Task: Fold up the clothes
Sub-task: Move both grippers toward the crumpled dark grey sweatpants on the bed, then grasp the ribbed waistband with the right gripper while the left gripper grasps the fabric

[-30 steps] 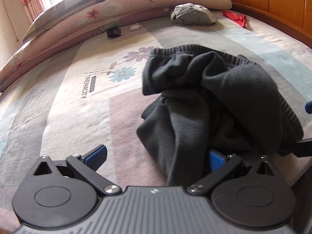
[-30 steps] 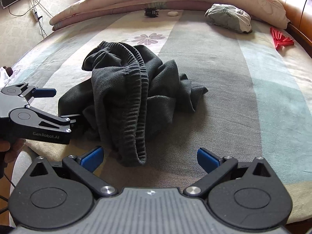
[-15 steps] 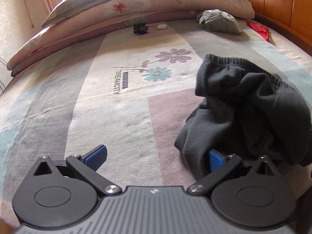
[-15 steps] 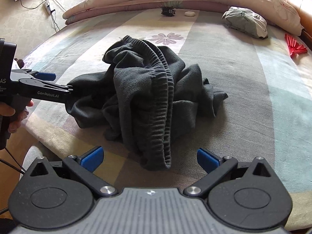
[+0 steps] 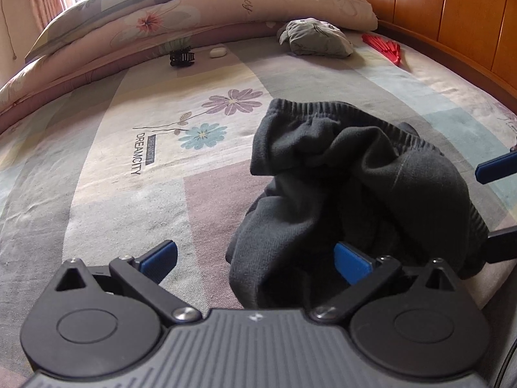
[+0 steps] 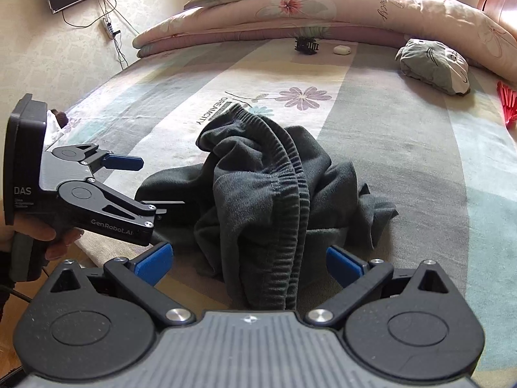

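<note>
A dark grey garment (image 5: 355,177) with a ribbed waistband lies crumpled in a heap near the front edge of the bed; in the right wrist view the garment (image 6: 265,194) shows its waistband draped down the front. My left gripper (image 5: 255,260) is open, and the heap's near fold reaches in between its blue pads. From the right wrist view the left gripper (image 6: 155,186) sits at the heap's left edge, held by a hand. My right gripper (image 6: 248,262) is open, facing the hanging waistband fold. At the right border of the left wrist view the right gripper (image 5: 484,208) shows its blue fingers spread.
The striped floral bedsheet (image 5: 129,168) spreads out behind the heap. A rolled quilt and pillow (image 5: 194,16) line the far side. A grey plush cushion (image 5: 316,38), red fan (image 5: 384,47), black hair clip (image 5: 182,58) and small white case (image 5: 218,52) lie far back. Wooden headboard (image 5: 452,16) on the right.
The left gripper swung away to the left, then came back in at the heap's left edge. The right gripper's view has closed in on the waistband fold. Both stay open; the heap keeps its shape.
</note>
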